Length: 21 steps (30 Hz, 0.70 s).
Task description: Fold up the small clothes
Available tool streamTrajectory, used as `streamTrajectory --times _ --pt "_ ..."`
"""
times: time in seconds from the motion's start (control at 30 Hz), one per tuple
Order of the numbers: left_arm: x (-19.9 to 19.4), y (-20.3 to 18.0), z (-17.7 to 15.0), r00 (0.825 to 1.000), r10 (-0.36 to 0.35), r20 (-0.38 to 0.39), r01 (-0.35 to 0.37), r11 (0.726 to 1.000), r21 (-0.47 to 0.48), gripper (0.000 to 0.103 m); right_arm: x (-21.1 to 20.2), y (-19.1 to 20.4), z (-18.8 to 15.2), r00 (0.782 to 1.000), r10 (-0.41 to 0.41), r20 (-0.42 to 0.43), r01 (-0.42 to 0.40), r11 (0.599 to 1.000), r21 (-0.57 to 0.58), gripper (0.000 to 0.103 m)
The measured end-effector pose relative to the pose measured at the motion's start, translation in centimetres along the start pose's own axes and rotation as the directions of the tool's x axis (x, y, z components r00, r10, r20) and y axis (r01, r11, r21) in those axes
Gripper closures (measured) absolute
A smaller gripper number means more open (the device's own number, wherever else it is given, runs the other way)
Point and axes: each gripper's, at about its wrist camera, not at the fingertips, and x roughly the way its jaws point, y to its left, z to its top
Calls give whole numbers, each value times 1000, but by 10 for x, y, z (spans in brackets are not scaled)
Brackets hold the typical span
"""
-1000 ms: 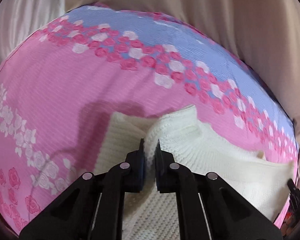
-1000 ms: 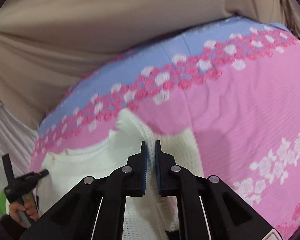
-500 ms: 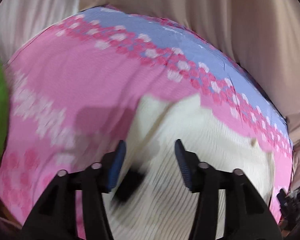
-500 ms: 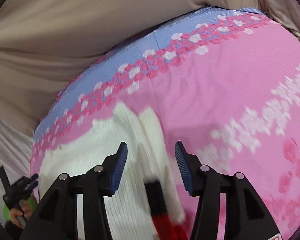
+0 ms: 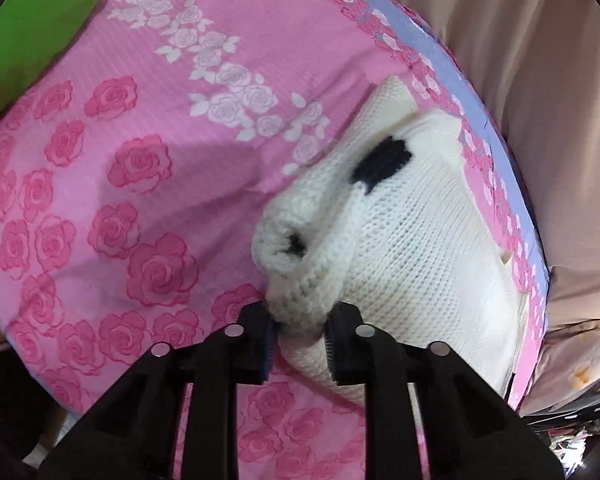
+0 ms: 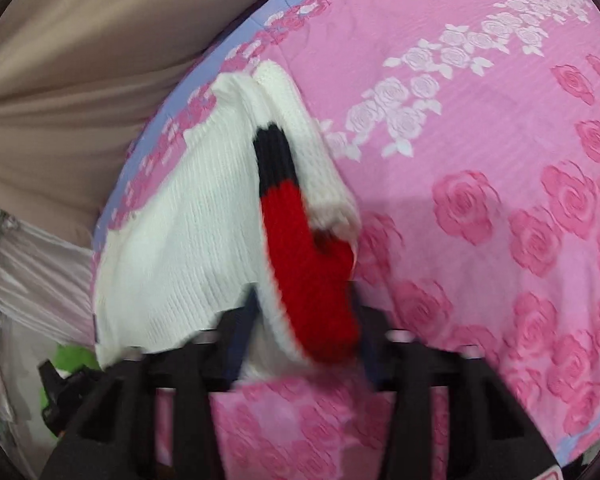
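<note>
On my right wrist feed the picture is smeared with motion blur; the right gripper is mostly buried under the white knitted sweater, and only dark strips of its fingers show either side of the red and black band. Its jaws have just been closing, and the knit's near edge sits bunched between them — I read that as a grip on the sweater, though the pads themselves are hard to make out.

The left feed is sharper. The left gripper has also just been closing, and its jaws pinch a rolled fold of the sweater at its near edge; what lies under that fold is hidden.

The sweater lies on the pink rose-print sheet, close to its blue border. Its long axis runs away from both cameras, the ribbed end pointing toward the far beige drape. A green cushion is cut off at the left feed's upper corner.
</note>
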Motion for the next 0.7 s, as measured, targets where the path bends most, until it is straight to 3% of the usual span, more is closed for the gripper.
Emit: streamTrajectory --times 0.17,0.33,0.43,0.53,0.63,0.7 --pt "-40 10 -11 1000 9 -7 -9 997 79 88 -56 -2 -2 996 -45 75 48 998 -29 92" --pt "-47 53 -52 987 96 -132 -77 987 140 88 -91 -47 -46 988 -154 -14 154 988 -6 92" --pt "-36 61 -65 980 114 -162 -90 985 148 84 -80 -75 -72 984 -147 -102 151 988 34 90" --pt "-57 40 -58 991 113 -75 -96 975 201 74 -85 -66 -65 982 -177 -69 177 984 1 75" --pt "-88 6 -39 996 41 75 -60 961 268 50 -107 -35 -40 973 -223 64 228 970 -87 69" --pt "-88 -17 -27 993 2 114 -37 952 303 45 -110 -15 -16 972 -194 134 211 970 -122 54"
